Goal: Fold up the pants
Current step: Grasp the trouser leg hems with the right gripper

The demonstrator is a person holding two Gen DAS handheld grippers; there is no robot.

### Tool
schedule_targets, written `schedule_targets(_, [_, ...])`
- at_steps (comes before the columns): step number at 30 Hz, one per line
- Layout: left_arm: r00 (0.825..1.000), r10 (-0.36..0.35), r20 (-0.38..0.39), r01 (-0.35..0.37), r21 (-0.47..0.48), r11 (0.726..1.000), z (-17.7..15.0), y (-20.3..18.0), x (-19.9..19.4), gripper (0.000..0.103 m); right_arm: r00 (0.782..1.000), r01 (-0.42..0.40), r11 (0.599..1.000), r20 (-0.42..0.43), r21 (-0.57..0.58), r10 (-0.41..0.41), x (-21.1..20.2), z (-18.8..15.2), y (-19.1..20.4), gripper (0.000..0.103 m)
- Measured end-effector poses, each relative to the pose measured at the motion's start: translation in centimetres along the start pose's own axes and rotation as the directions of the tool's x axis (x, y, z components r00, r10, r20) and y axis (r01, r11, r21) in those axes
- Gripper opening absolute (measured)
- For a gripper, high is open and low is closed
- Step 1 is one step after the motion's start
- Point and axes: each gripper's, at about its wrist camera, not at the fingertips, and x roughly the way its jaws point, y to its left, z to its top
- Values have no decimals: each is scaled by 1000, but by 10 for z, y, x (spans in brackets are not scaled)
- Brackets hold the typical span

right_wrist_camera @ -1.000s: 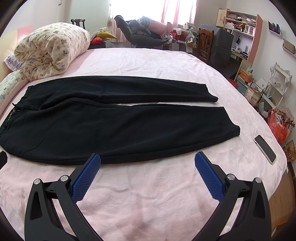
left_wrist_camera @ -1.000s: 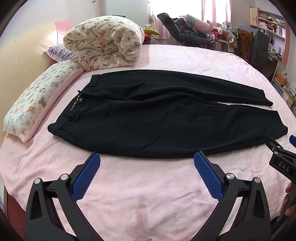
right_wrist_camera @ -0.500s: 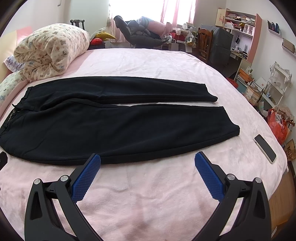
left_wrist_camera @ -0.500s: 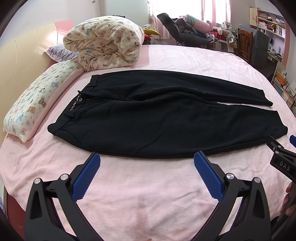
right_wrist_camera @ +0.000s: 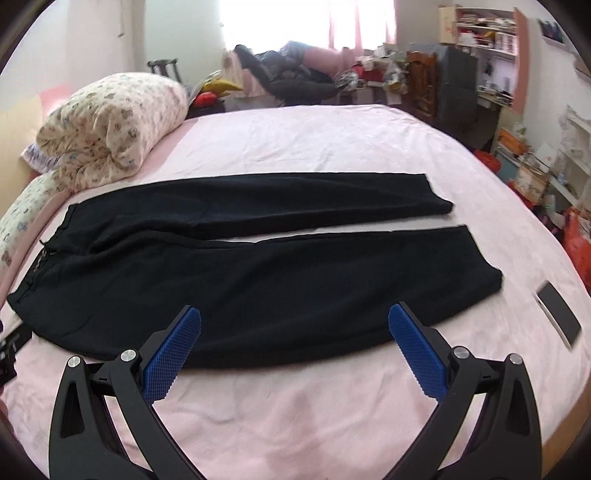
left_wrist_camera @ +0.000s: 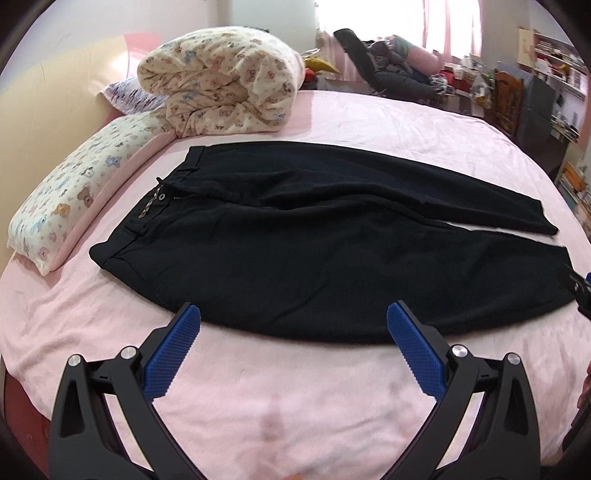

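A pair of black pants (left_wrist_camera: 325, 251) is seen spread flat on a bed covered by a pink blanket (left_wrist_camera: 295, 398). The waistband (left_wrist_camera: 147, 218) lies toward the left, near a bear-print pillow (left_wrist_camera: 74, 195) and a rolled bear-print quilt (left_wrist_camera: 221, 85). The two legs are stretched out to the right, side by side, with a thin strip of pink visible between them near the cuffs (right_wrist_camera: 476, 258). No fold is seen anywhere in the garment, so the task is judged to be at its very start: the legs are yet to be laid one over the other, and the length is yet to be folded down.

The left gripper (left_wrist_camera: 293, 332) is held just above the blanket at the near edge of the pants, close to the seat and thigh. Its blue-padded jaws are spread wide and nothing is held between them. The right gripper (right_wrist_camera: 294, 334) is positioned the same way at the near edge of the nearer leg, jaws likewise spread wide and empty. The tips of both appear to be right at the hem of the fabric, though contact cannot be confirmed.

A dark smartphone (right_wrist_camera: 557, 315) is lying on the blanket to the right of the cuffs, well apart from the pants. A cluttered room with shelves (right_wrist_camera: 480, 29) is visible beyond the bed.
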Motion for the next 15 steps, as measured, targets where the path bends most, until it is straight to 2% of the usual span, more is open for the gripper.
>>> schedule_targets(2, [1000,-6,-26,6,-1,1000,7,-7,11,101,1000,-16,999,-8,-30,15,4,1,-10,102])
schedule_targets(5, [996,-43,-78,43,-3,999,16,-18,17,101,995,-102,995,-11,-4,102,0,13,-33,102])
schedule_targets(7, [993,-70,-91,68,-29,997,24,-22,16,101,977,-207,976,-30,70,209,-1,30,-61,102])
schedule_targets(9, [990,-92,-103,85,-70,994,36,-24,13,101,962,-253,958,-73,136,264,6,50,-89,102])
schedule_targets(12, [988,-101,-120,85,-133,987,57,-26,13,101,949,-269,942,-113,202,295,20,79,-128,102])
schedule_targets(15, [967,-121,-225,91,-139,986,74,-35,26,101,929,-257,934,-204,247,309,45,112,-166,102])
